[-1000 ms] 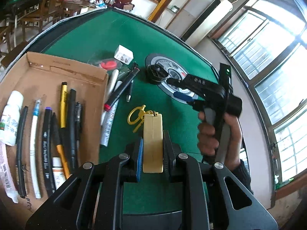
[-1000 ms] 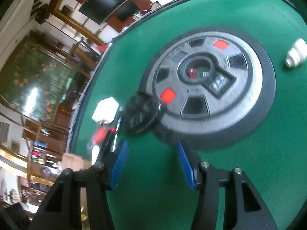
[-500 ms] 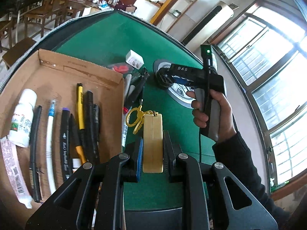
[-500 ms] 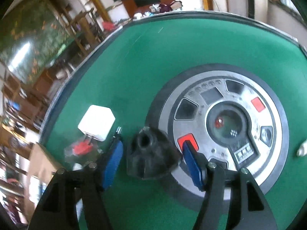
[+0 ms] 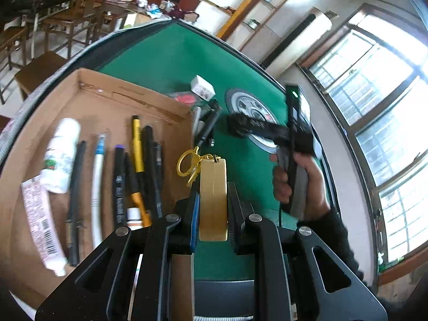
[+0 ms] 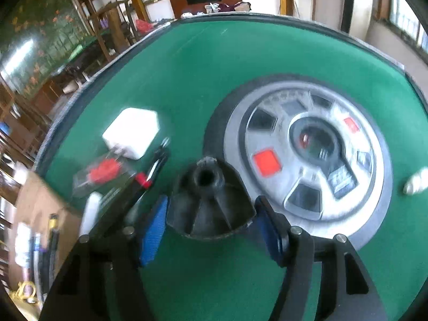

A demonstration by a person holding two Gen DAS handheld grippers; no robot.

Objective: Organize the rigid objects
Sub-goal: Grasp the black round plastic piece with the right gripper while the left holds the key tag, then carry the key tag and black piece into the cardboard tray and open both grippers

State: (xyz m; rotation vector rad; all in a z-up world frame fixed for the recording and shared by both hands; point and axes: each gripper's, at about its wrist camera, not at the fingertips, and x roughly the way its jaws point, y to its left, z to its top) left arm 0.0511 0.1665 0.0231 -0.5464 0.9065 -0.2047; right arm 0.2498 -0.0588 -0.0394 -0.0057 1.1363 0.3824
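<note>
Gold tag (image 5: 213, 198) clamped edge-on in left gripper (image 5: 213, 208), between blue pad and black finger; gold clip (image 5: 187, 164) hanging off its far end. Held above box edge, part over green felt (image 5: 171, 53).

Cardboard box (image 5: 107, 99) just left of it, on the felt. Inside, side by side and roughly parallel: white bottle (image 5: 62, 155), flat barcoded packet (image 5: 40, 222), black pen, white pen, black marker, yellow pen (image 5: 137, 144), 2 more dark pens. Blurred, labels unreadable.

Beyond box's right wall: a few pens (image 5: 207, 128) loose on felt, then clear packet with red part (image 5: 184, 99), then white cube (image 5: 202, 87).

Right of those: right gripper (image 6: 211, 214) in a hand (image 5: 297, 184), dark sleeve behind. Jaws wide apart, straddling black knob (image 6: 208, 200). Knob sits on felt between the 2 blue pads, at the near-left rim of grey disc (image 6: 307, 157). Pads look clear of the knob on both sides, not squeezing; contact hard to judge through blur.

Disc set into table centre, 2 red tiles on it. Small white object (image 6: 416, 180) at far right past the disc, too blurred to identify.

Far end: table rim, chairs, shelves, windows.
</note>
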